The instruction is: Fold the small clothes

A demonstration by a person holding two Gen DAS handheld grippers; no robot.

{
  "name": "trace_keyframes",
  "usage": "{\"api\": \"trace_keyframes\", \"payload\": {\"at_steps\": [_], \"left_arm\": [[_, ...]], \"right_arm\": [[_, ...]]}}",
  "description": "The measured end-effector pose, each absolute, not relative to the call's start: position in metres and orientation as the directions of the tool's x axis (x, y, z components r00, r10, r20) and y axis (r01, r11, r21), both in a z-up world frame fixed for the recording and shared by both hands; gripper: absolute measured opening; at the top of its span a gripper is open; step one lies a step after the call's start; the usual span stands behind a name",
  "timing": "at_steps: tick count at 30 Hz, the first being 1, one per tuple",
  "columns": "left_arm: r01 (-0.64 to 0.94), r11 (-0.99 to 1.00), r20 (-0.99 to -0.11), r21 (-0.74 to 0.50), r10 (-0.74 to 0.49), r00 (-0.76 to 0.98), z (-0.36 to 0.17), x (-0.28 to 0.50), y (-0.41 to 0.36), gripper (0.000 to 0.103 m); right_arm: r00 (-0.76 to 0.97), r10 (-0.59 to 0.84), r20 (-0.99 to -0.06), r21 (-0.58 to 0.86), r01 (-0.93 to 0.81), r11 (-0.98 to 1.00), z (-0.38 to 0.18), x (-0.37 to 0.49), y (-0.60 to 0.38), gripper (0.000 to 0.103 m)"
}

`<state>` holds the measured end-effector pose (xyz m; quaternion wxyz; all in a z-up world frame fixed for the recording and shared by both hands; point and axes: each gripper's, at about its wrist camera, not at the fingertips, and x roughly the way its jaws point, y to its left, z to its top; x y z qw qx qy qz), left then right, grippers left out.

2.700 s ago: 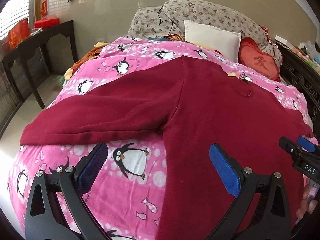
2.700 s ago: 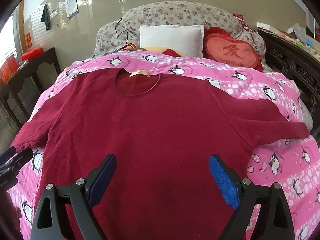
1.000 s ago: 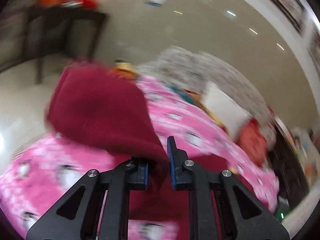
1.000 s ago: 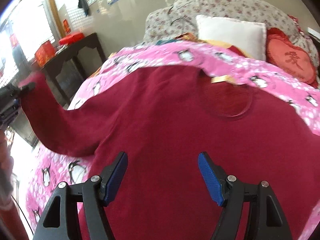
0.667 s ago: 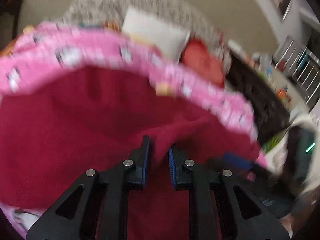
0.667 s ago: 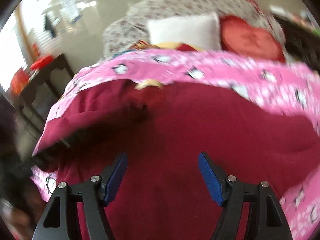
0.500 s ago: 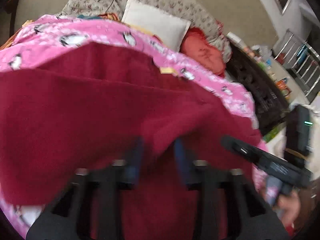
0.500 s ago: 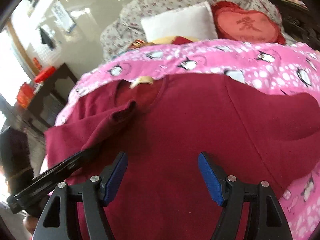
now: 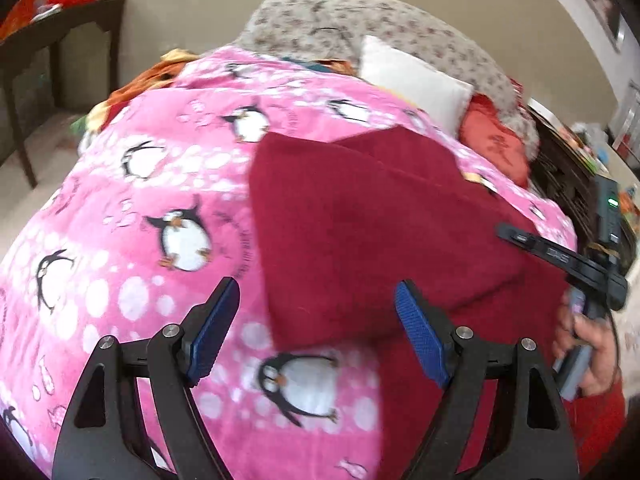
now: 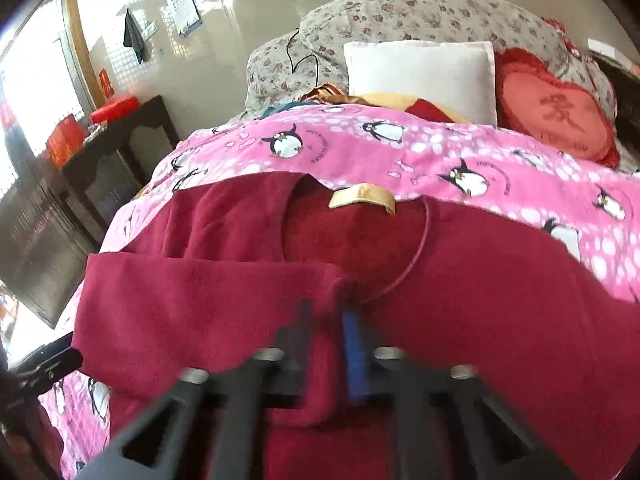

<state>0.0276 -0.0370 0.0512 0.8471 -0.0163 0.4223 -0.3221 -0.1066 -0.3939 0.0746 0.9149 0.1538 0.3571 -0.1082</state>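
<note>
While my left gripper (image 9: 316, 330) hung wide open just above the sweater's (image 9: 360, 232) folded sleeve (image 10: 208, 304), my right gripper (image 10: 326, 344) pinched its cuff.

Open pink blanket (image 9: 120, 240) left of the sweater (image 9: 360, 232); pillows (image 10: 420, 76) crowd the far end.

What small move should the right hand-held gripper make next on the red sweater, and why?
Probably lower and release: the right hand-held gripper looks closed on the cuff of the folded sleeve, which lies across the dark red fleece sweater, below its neckline.
</note>
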Motion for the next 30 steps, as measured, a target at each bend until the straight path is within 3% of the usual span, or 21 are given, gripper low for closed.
{"api": "trace_keyframes", "payload": {"at_steps": [4, 9, 12, 15, 16, 18, 20, 22, 27, 30], "left_arm": [[0.534, 0.781, -0.664, -0.323, -0.59, 0.46, 0.064, 0.028, -0.035, 0.081], [0.556, 0.767, -0.63, -0.321, -0.611, 0.479, 0.073, 0.029, -0.046, 0.081], [0.56, 0.768, -0.656, -0.309, -0.599, 0.459, 0.064, 0.028, -0.06, 0.081], [0.573, 0.758, -0.681, -0.311, -0.598, 0.422, 0.055, 0.024, -0.073, 0.081], [0.58, 0.754, -0.683, -0.309, -0.6, 0.417, 0.055, 0.021, -0.075, 0.081], [0.603, 0.742, -0.674, -0.293, -0.607, 0.421, 0.058, 0.013, -0.077, 0.081], [0.622, 0.74, -0.668, -0.258, -0.601, 0.438, 0.059, 0.005, -0.077, 0.081], [0.634, 0.741, -0.683, -0.221, -0.581, 0.442, 0.055, 0.001, -0.079, 0.081], [0.626, 0.762, -0.737, -0.168, -0.519, 0.433, 0.028, -0.001, -0.083, 0.081], [0.614, 0.768, -0.729, -0.181, -0.524, 0.441, 0.022, 0.001, -0.082, 0.081]], "right_arm": [[0.793, -0.107, -0.599, 0.205, 0.281, 0.937, 0.113, -0.135, -0.404, 0.004], [0.778, -0.301, -0.552, 0.127, 0.434, 0.892, 0.146, -0.191, -0.445, 0.004], [0.689, -0.425, -0.587, 0.05, 0.555, 0.83, 0.134, -0.21, -0.47, 0.004], [0.605, -0.403, -0.686, 0.027, 0.575, 0.818, 0.1, -0.2, -0.488, 0.008], [0.557, -0.396, -0.73, -0.012, 0.569, 0.823, 0.091, -0.194, -0.489, 0.012], [0.573, -0.414, -0.707, -0.017, 0.572, 0.82, 0.098, -0.201, -0.485, 0.021], [0.661, -0.426, -0.618, 0.036, 0.565, 0.824, 0.122, -0.211, -0.468, 0.044], [0.747, -0.353, -0.563, 0.073, 0.47, 0.879, 0.14, -0.205, -0.44, 0.047], [0.795, 0.031, -0.605, 0.14, 0.069, 0.988, 0.138, -0.122, -0.357, 0.047], [0.746, 0.065, -0.663, 0.076, -0.019, 0.997, 0.121, -0.066, -0.326, 0.047]]}}
